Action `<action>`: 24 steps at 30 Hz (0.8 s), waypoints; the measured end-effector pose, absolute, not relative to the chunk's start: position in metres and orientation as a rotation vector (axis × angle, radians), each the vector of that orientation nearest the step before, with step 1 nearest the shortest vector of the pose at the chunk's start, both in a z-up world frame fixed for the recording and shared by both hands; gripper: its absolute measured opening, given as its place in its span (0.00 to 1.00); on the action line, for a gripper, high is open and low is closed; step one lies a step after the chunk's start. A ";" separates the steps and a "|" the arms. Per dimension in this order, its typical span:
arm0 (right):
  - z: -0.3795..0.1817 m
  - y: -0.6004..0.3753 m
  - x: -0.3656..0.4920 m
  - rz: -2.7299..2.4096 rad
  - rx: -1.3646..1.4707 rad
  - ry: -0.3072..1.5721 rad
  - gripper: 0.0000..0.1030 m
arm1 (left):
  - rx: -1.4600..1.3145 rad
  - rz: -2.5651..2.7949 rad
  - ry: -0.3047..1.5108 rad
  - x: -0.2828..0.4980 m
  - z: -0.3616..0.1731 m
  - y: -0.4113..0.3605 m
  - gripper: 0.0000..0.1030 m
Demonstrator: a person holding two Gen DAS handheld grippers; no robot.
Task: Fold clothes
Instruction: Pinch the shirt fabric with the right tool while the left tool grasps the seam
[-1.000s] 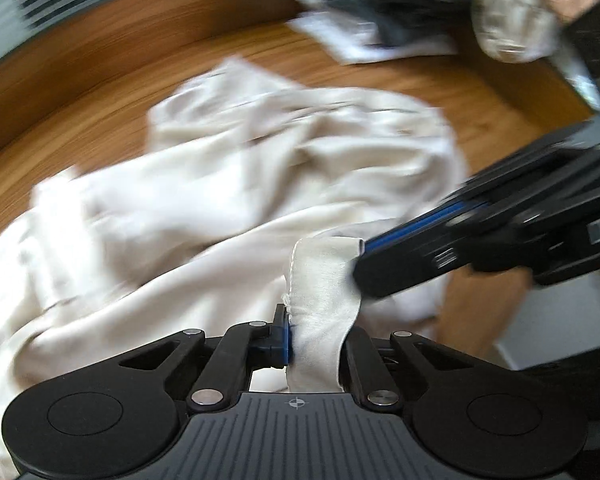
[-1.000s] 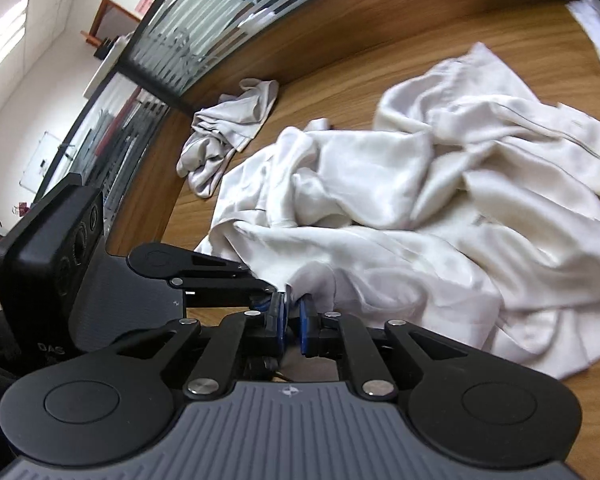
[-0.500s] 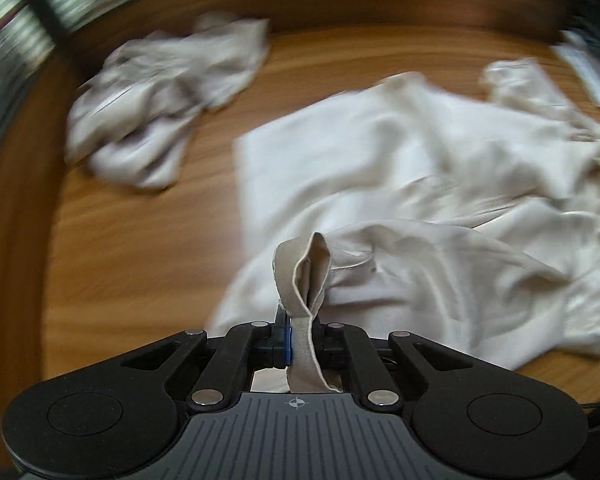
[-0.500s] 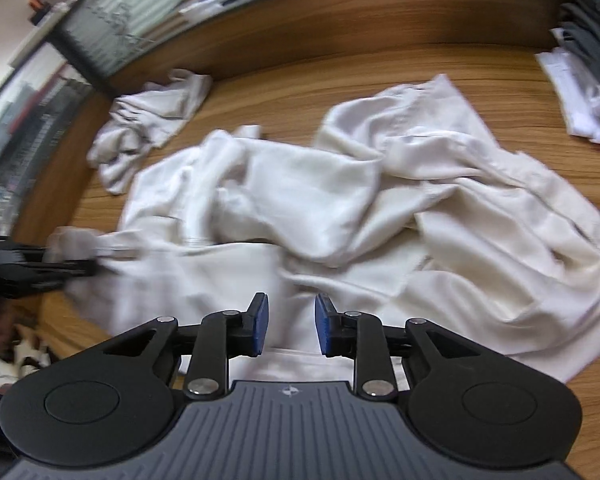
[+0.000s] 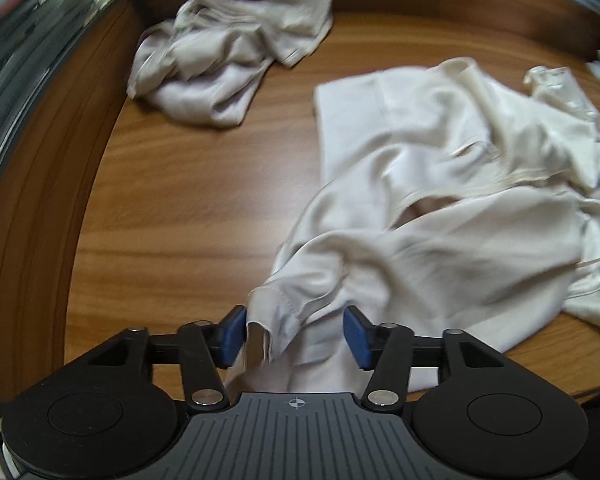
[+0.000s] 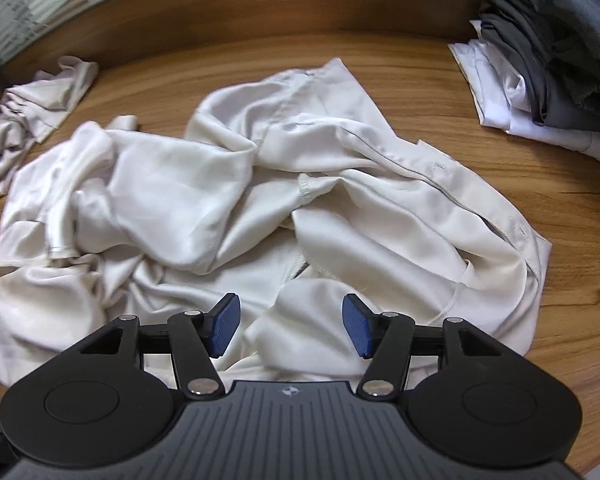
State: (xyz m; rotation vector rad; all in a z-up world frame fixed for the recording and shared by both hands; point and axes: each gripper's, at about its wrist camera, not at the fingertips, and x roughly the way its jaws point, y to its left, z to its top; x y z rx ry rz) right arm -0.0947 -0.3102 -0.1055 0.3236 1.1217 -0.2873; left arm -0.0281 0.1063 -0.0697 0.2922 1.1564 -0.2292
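Observation:
A crumpled cream shirt (image 5: 440, 200) (image 6: 268, 208) lies spread on the wooden table (image 5: 188, 200). My left gripper (image 5: 296, 334) hangs over its near left end, jaws opening; a loose cuff end (image 5: 276, 312) lies between the blue pads (image 5: 234, 334) without being pressed. My right gripper (image 6: 290, 330) points down over the shirt's near edge, jaws opening too, with cloth below them but nothing pinched. A buttoned placket (image 6: 452, 184) runs along the shirt's right side.
A second pale garment (image 5: 228, 60) (image 6: 32, 112) lies bunched at the far left of the table. A stack of grey and white clothes (image 6: 548, 64) sits at the far right. A raised wooden rim (image 6: 260, 12) curves behind the table.
Both grippers went from shut to open. The left one carried the cuff leftward across the table and let it go. The right one released the cloth and tipped down over the shirt.

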 end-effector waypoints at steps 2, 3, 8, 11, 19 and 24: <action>-0.113 -0.310 -0.089 -0.306 0.282 1.139 0.47 | 0.275 -0.250 1.128 -0.027 -0.062 0.093 0.61; -0.117 -0.311 -0.088 -0.304 0.261 1.152 0.25 | 0.268 -0.263 1.114 -0.027 -0.058 0.087 0.62; -0.112 -0.324 -0.104 -0.266 0.235 1.157 0.02 | 0.256 -0.337 1.058 -0.031 -0.037 0.039 0.68; -0.097 -0.338 -0.124 -0.268 0.247 1.134 0.02 | 0.277 -0.405 1.045 -0.032 -0.033 0.003 0.68; -0.062 -0.379 -0.195 -0.353 0.335 1.049 0.02 | 0.383 -0.603 1.018 -0.029 -0.040 -0.096 0.68; -0.049 -0.389 -0.230 -0.411 0.389 0.983 0.02 | 0.469 -0.741 1.008 -0.031 -0.051 -0.152 0.68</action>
